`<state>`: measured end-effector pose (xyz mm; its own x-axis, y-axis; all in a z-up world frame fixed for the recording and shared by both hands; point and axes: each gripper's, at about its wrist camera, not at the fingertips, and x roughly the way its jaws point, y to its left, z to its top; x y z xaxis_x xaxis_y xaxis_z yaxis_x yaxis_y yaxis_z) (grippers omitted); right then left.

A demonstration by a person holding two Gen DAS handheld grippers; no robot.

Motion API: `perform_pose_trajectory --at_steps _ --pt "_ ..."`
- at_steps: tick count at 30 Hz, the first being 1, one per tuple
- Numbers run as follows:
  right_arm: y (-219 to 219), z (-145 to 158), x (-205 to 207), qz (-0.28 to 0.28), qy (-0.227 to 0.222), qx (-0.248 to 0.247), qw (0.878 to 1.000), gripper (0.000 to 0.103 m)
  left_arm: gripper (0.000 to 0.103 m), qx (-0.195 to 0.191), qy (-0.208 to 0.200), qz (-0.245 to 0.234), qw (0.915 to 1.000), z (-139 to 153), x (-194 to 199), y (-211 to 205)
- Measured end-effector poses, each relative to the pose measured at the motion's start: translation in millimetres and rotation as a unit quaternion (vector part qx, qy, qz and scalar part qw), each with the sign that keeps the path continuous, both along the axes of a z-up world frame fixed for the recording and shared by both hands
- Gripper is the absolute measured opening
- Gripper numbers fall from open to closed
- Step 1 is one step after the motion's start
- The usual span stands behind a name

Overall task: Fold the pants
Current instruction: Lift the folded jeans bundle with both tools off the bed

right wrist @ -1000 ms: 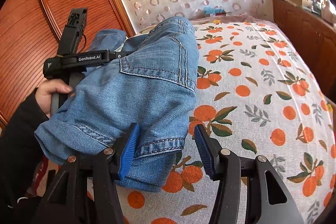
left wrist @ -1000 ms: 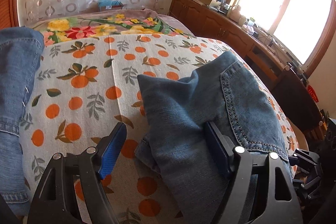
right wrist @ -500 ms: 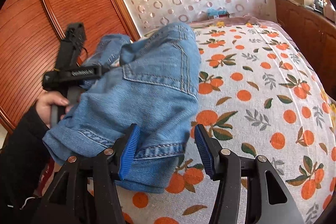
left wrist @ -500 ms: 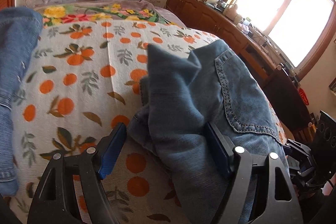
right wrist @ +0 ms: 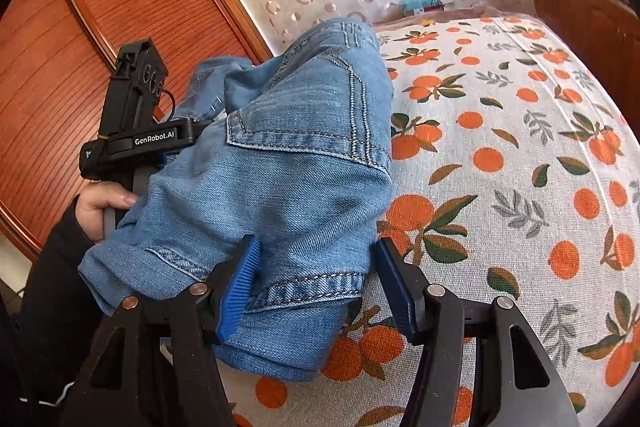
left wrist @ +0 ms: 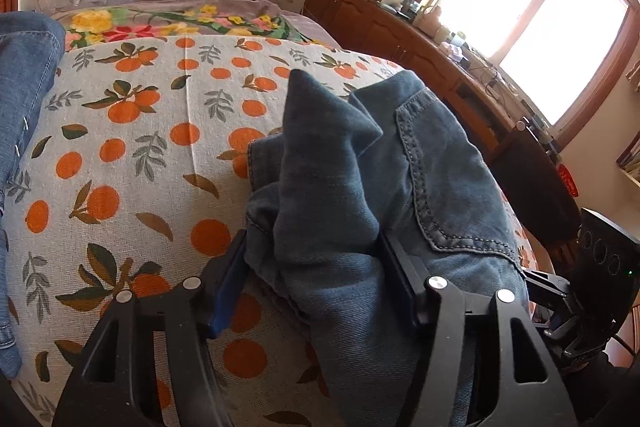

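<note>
Blue denim pants [left wrist: 440,187] lie bunched on the orange-print bedspread [left wrist: 120,147]. My left gripper [left wrist: 312,255] has a peaked fold of the denim between its jaws, which are closing, and both pads press on the cloth. In the right wrist view the pants [right wrist: 288,147] show a back pocket and the waistband. The waistband corner sits between the jaws of my right gripper [right wrist: 316,247], which are opening. Its left pad [right wrist: 240,283] touches the denim and its right pad [right wrist: 394,287] stands clear. A hand [right wrist: 104,199] holds the left gripper [right wrist: 136,131] beyond the pants.
More denim [left wrist: 24,87] lies along the left edge of the left wrist view. A wooden wardrobe [right wrist: 80,47] stands left of the bed, and a low wooden cabinet [left wrist: 400,39] with clutter runs under the window [left wrist: 540,27]. A floral blanket [left wrist: 180,23] lies at the bed's far end.
The left jaws have narrowed onto the denim, which now stands up in a peak between them. The right jaws have widened a little. The pants have been drawn slightly nearer.
</note>
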<state>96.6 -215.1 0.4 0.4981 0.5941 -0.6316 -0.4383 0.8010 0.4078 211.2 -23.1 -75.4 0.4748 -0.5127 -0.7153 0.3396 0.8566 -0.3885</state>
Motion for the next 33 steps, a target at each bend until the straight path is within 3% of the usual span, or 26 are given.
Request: perform_pose_trajectory --at_steps 3,14,23,33 --pt "2 0 2 0.002 0.002 0.001 1.0 0.061 0.056 -0.001 0.002 -0.003 1.0 1 -1 -2" --pt "4 12 -2 0.015 -0.027 0.0 1.0 0.032 0.03 0.032 -0.032 0.014 0.9989 18 -13 -12" --pt "17 46 -13 0.029 -0.09 -0.014 0.995 0.026 0.027 0.023 -0.074 0.031 0.9965 49 -28 4" --pt "58 98 -4 0.071 -0.164 -0.044 0.983 0.025 0.027 -0.025 -0.112 0.076 0.9905 85 -39 54"
